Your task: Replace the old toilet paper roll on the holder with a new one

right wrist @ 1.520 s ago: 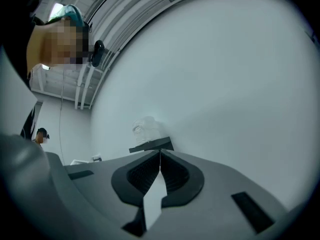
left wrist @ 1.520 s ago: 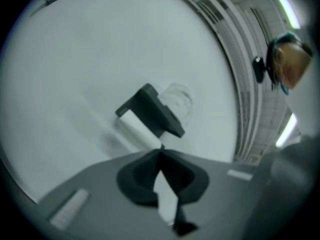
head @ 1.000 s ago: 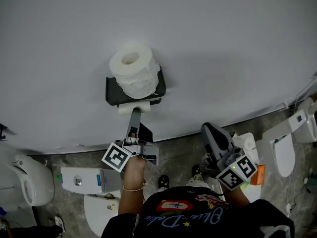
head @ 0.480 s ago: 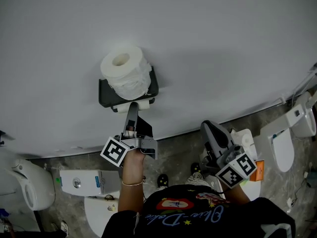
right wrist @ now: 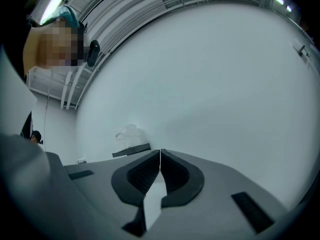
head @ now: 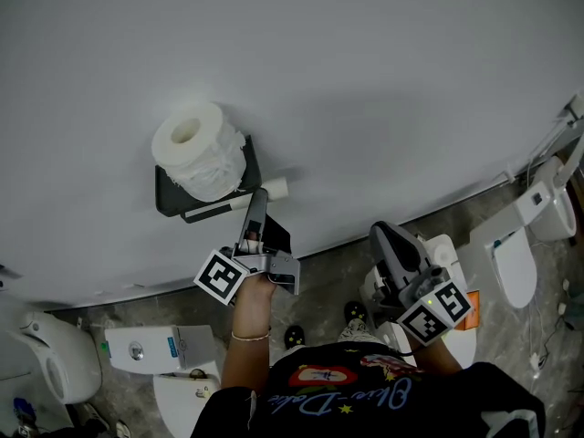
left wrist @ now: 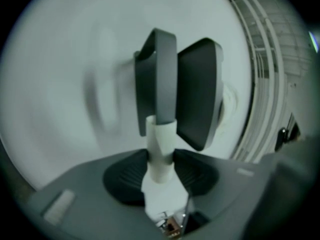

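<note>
Pale grey wall (head: 383, 80) fills most of the head view, with a stone-look floor (head: 328, 283) and a toilet (head: 516, 267) at its foot.

The old tube (head: 274, 188), bare of paper, sits just off the right end of the holder (head: 166, 197), in line with the bar (head: 214, 210). The left gripper (head: 261, 199) pinches the tube. In the left gripper view the tube (left wrist: 160, 141) stands between the two pads, and the jaws have just been closing onto it. Its far end meets the dark arm of the holder (left wrist: 200, 89), so I cannot tell whether it is fully clear of the bar. Gripping the tube by its near end and keeping it in line with the bar looks deliberate, since a tube slides off the open right end only if it is not cocked.

The new roll (head: 193, 149) stands on end on the holder's top shelf, towards the left edge and against the wall. It is likely parked there to be close at hand once the bar is free, and it keeps out of the tube's way.

The right gripper (head: 385, 237) hangs well apart to the right. Its jaws are pressed together on nothing (right wrist: 160, 156), and it is probably idle until the roll needs lifting.
</note>
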A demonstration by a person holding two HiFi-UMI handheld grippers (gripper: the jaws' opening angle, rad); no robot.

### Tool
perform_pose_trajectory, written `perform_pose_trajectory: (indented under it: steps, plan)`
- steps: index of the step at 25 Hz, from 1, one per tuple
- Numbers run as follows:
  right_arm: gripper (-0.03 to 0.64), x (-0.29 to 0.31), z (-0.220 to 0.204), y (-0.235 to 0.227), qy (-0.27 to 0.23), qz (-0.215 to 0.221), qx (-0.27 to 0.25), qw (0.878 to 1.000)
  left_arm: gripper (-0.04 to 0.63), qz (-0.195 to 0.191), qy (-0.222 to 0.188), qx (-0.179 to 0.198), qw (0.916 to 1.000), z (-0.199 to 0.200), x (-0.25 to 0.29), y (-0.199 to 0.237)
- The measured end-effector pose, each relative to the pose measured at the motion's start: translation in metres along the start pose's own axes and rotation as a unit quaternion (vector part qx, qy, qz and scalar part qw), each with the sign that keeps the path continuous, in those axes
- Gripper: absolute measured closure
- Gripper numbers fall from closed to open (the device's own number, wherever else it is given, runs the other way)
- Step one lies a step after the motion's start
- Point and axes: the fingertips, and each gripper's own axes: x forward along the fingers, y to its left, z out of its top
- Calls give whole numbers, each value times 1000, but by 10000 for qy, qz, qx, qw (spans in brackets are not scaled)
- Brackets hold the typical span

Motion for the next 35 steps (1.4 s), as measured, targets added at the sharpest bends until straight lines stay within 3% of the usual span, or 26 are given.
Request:
perform_pose_trajectory:
  steps: [10, 12, 14, 17, 21, 26, 29, 31, 35]
  plan:
    - [603, -8, 3, -13, -12, -108, -8, 9999, 445, -146, 569, -142, 9982, -55, 25, -10]
    - [603, -10, 3, -13, -11, -143, -25, 9999, 445, -95, 820, 172, 9964, -67, 17, -16]
    - [603, -11, 3, -13, -13, -155, -7, 9999, 445, -84, 1109, 938, 9894, -75, 6, -25]
    - [603, -5, 2, -10, 3, -73, 17, 10000, 445, 15, 1397, 2224, 9649, -76, -14, -33]
    - [603, 5, -4, 2, 68, 153, 39, 9999, 445, 325, 1493, 3552, 9222, -66, -40, -34]
    - [603, 20, -12, 18, 161, 420, 66, 9990, 443, 948, 1348, 5056, 8469, -40, -67, -31]
    - [603, 26, -15, 24, 196, 528, 59, 9984, 442, 1189, 1382, 5562, 8108, -31, -81, -29]
    - [603, 28, -16, 26, 216, 578, 68, 9981, 437, 1291, 1375, 5754, 7958, -25, -87, -29]
    - [603, 32, -17, 28, 257, 641, 79, 9976, 437, 1348, 1352, 5813, 7909, -19, -93, -29]
